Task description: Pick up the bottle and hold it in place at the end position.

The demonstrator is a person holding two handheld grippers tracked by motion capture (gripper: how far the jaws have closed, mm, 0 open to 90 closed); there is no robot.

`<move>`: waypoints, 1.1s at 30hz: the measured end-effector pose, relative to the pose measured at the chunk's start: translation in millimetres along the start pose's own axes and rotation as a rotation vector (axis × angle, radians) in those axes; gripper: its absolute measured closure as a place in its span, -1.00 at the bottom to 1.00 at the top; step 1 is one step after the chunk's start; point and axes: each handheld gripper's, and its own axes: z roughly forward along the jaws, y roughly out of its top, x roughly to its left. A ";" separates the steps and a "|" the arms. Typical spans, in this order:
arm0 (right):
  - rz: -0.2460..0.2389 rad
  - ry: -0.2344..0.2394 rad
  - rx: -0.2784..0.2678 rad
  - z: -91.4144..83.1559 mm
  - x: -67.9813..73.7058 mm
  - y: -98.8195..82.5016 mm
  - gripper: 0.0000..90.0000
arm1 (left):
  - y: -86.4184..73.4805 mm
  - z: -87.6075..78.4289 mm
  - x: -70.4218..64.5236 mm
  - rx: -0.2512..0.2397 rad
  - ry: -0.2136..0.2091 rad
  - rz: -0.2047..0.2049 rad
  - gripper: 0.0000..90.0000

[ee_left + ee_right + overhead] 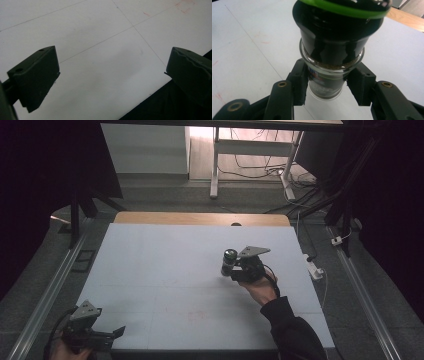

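A glass spice grinder with a black top and a green ring stands between the jaws of my right gripper, which is shut on its glass body. From above, the grinder and right gripper sit right of the white table's centre, held upright. My left gripper rests at the table's near left corner, pointing right. Its jaws stand wide open over bare white board, with nothing between them.
The white board covers the table; a wooden strip runs along its far edge. Faint red marks lie on the board. Metal rails flank both sides. A power strip and cables lie off the right edge.
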 end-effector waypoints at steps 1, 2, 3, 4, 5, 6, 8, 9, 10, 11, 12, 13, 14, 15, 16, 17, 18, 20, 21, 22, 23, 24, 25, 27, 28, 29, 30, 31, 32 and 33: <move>-0.002 0.007 -0.002 2.0 1.3 1.5 0.17 | 0.0 0.0 0.2 0.000 -0.001 0.000 -1.00; -0.006 0.010 -0.005 4.3 2.5 3.0 0.17 | 0.1 0.1 0.4 0.000 -0.002 -0.001 -1.00; -0.007 0.013 -0.004 6.6 4.1 4.6 0.17 | 0.1 0.2 0.4 -0.001 -0.002 -0.002 -1.00; -0.011 0.016 -0.002 9.1 5.6 6.1 0.17 | 0.1 0.2 0.4 -0.001 -0.002 -0.002 -1.00; -0.015 0.019 0.000 12.1 7.7 7.9 0.17 | 0.3 0.4 0.5 0.000 -0.003 -0.002 -1.00; -0.018 0.023 0.000 13.8 8.8 8.9 0.17 | 0.3 0.4 0.5 0.000 -0.003 -0.002 -1.00; -0.023 0.031 0.002 18.3 11.8 11.3 0.17 | 0.4 0.4 0.5 0.000 -0.005 -0.001 -1.00; -0.027 0.035 0.004 20.6 13.4 12.3 0.17 | 0.4 0.4 0.5 0.000 -0.005 -0.001 -1.00; -0.032 0.039 0.007 22.9 14.7 13.3 0.17 | 0.4 0.5 0.7 0.001 -0.005 -0.002 -1.00; -0.037 0.043 0.010 25.0 15.8 14.0 0.17 | 0.4 0.5 0.7 0.001 -0.005 -0.002 -1.00; -0.042 0.045 0.012 27.1 16.7 14.8 0.17 | 0.4 0.5 0.7 0.001 -0.006 -0.002 -1.00; -0.042 0.048 0.013 29.2 17.9 15.5 0.17 | 0.3 0.4 0.7 0.001 -0.006 -0.002 -1.00; -0.043 0.052 0.013 31.1 18.9 16.3 0.17 | 0.4 0.4 0.7 0.001 -0.007 -0.002 -1.00; -0.049 0.055 0.014 33.0 19.8 17.2 0.17 | 0.4 0.5 0.8 0.001 -0.007 -0.002 -1.00; -0.051 0.055 0.016 35.1 20.9 18.2 0.17 | 0.4 0.5 0.7 0.001 -0.007 -0.002 -1.00; -0.055 0.057 0.019 37.1 21.7 19.3 0.17 | 0.4 0.5 0.7 0.001 -0.007 -0.002 -1.00; -0.052 0.059 0.017 39.2 22.9 20.3 0.17 | 0.5 0.6 0.7 0.002 -0.007 -0.002 -1.00; -0.053 0.069 0.017 43.7 25.1 22.2 0.17 | 0.5 0.6 0.7 0.001 -0.007 -0.001 -1.00; -0.060 0.071 0.019 45.9 26.4 23.0 0.17 | 0.5 0.5 0.8 0.001 -0.008 -0.001 -1.00; -0.064 0.073 0.020 48.2 27.9 23.7 0.17 | 0.5 0.5 0.9 0.001 -0.009 -0.001 -1.00; -0.066 0.076 0.022 50.6 29.4 24.3 0.17 | 0.4 0.5 0.9 0.001 -0.009 -0.002 -1.00; -0.067 0.080 0.022 53.0 30.9 24.7 0.17 | 0.4 0.5 0.9 0.001 -0.009 -0.002 -1.00; -0.068 0.083 0.024 55.3 32.3 25.0 0.17 | 0.3 0.5 0.9 0.000 -0.009 -0.002 -1.00; -0.077 0.080 0.028 59.7 34.6 25.1 0.17 | 0.3 0.4 0.9 0.000 -0.009 -0.001 -1.00; -0.080 0.079 0.030 61.7 35.4 24.9 0.17 | 0.3 0.4 0.9 0.000 -0.009 -0.001 -1.00; -0.082 0.076 0.034 63.5 35.8 24.7 0.17 | 0.2 0.4 0.9 0.000 -0.009 -0.001 -1.00; -0.084 0.073 0.035 65.2 35.6 24.2 0.17 | 0.2 0.4 0.8 0.000 -0.010 -0.001 -1.00; -0.084 0.069 0.039 66.7 35.2 23.7 0.17 | 0.2 0.4 0.8 0.000 -0.010 -0.001 -1.00; -0.084 0.065 0.040 68.1 34.6 23.1 0.17 | 0.2 0.4 0.8 0.001 -0.010 0.000 -1.00; -0.080 0.064 0.041 69.1 34.0 22.6 0.17 | 0.2 0.4 0.8 0.001 -0.010 0.000 -1.00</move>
